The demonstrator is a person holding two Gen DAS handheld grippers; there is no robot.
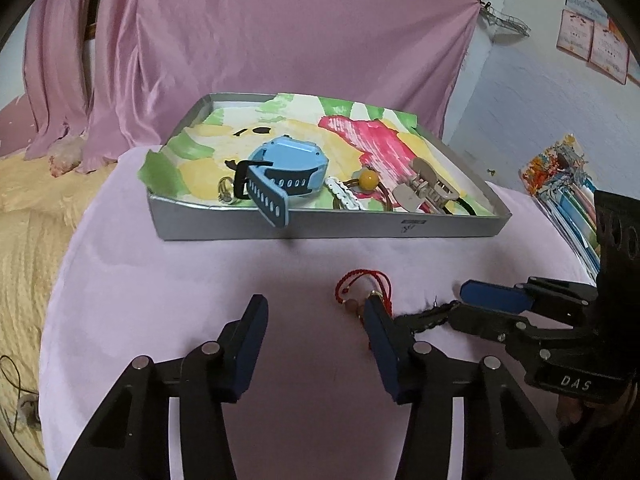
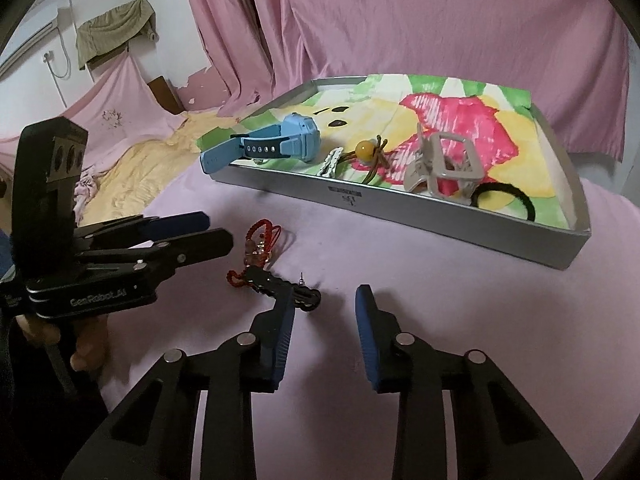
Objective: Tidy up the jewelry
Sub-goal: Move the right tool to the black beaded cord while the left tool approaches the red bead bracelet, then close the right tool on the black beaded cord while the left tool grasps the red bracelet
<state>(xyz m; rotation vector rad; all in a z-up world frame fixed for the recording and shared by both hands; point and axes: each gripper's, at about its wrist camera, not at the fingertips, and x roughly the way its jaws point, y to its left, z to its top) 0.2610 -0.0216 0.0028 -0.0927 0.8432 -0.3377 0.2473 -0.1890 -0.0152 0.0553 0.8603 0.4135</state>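
A grey tray (image 1: pixel 328 226) lined with a painted paper sits at the far side of a pink cloth (image 1: pixel 168 280). Inside it lie a blue watch (image 1: pixel 286 172) with its strap hanging over the near wall, a ring (image 1: pixel 226 192), a white clip (image 1: pixel 344 196), a hair tie with a yellow bead (image 1: pixel 369 179), a beige claw clip (image 2: pixel 442 170) and a black hair band (image 2: pixel 506 200). On the cloth near the tray lie a red cord bracelet (image 2: pixel 256 250), a black hair clip (image 2: pixel 288 290) just to its right, and a small stud (image 2: pixel 301 278). The left gripper (image 1: pixel 316 316) has its fingers spread, empty, its right finger at the bracelet. The right gripper (image 2: pixel 326 300) is spread too, its left finger over the black clip.
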